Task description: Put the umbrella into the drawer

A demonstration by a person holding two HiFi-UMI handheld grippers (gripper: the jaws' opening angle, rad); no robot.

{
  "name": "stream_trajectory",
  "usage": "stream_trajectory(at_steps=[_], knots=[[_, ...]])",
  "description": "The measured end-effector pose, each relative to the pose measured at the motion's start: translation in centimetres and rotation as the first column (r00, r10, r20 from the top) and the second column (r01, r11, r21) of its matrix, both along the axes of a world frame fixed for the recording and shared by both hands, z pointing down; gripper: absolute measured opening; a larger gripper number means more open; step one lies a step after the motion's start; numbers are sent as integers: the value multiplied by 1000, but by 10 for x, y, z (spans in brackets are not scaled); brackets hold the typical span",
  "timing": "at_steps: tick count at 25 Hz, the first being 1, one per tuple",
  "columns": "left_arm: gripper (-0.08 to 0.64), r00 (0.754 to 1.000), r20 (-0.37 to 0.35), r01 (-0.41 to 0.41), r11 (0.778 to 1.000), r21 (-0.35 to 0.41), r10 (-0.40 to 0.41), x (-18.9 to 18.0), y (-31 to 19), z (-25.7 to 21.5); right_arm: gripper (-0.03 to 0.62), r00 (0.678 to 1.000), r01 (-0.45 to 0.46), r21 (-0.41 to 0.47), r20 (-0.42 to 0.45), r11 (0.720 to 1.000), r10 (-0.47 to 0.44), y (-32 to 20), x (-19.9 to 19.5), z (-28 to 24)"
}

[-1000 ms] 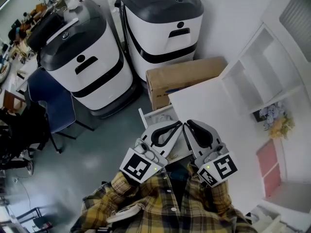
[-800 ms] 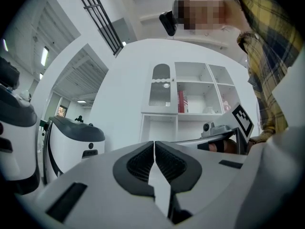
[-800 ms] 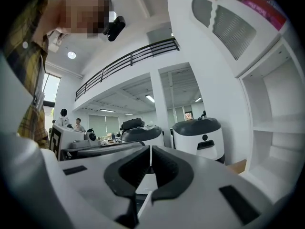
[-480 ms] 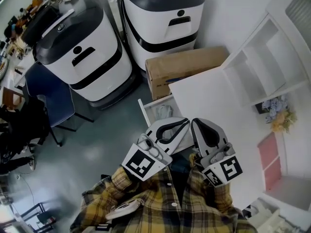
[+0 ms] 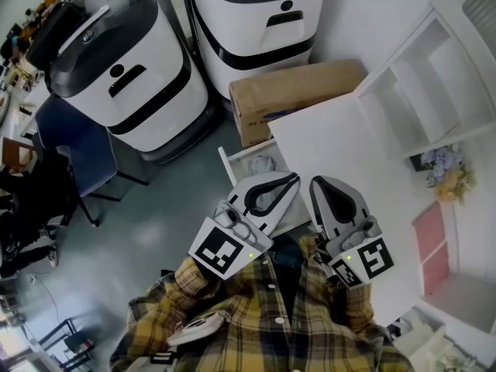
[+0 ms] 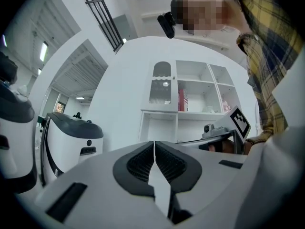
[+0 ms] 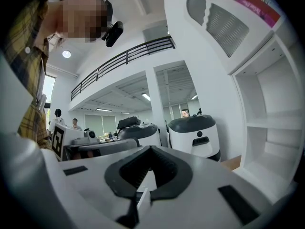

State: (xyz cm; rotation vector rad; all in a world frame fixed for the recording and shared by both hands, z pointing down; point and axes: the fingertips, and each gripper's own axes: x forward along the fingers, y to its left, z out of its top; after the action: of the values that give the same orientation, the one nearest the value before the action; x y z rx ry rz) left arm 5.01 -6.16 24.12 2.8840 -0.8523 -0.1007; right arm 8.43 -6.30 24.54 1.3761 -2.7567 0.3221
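Beside the white desk (image 5: 341, 153), open drawer (image 5: 227, 170) just beyond clenched, empty left claw (image 5: 293, 180), right claw (image 5: 316, 184).

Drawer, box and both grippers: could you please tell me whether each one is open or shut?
drawer: pulled open, with a pale thing inside.
cardboard box: closed, on the floor.
left gripper: shut, nothing between the jaws.
right gripper: shut, nothing between the jaws.

Glossy grey floor (image 5: 147, 231); plain white wall (image 5: 364, 14). Two white-and-black bin-shaped machines (image 5: 128, 76) beside brown cardboard box (image 5: 298, 95). White open shelving unit (image 5: 422, 91) right; blue chair (image 5: 74, 149) left.
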Motion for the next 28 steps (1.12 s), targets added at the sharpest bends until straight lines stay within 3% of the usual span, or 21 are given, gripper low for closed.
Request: stream_trajectory(at_steps=[7, 17, 28], knots=[[23, 999, 7, -32, 999, -13, 32, 6, -1, 3, 17, 999, -15, -2, 52, 1000, 16, -6, 5, -2], [23, 999, 5, -43, 999, -26, 43, 6, -5, 6, 17, 999, 7, -38, 35, 999, -6, -9, 1, 10], [23, 997, 23, -68, 997, -32, 69, 8, -8, 7, 17, 999, -1, -22, 36, 1000, 2, -10, 4, 6]])
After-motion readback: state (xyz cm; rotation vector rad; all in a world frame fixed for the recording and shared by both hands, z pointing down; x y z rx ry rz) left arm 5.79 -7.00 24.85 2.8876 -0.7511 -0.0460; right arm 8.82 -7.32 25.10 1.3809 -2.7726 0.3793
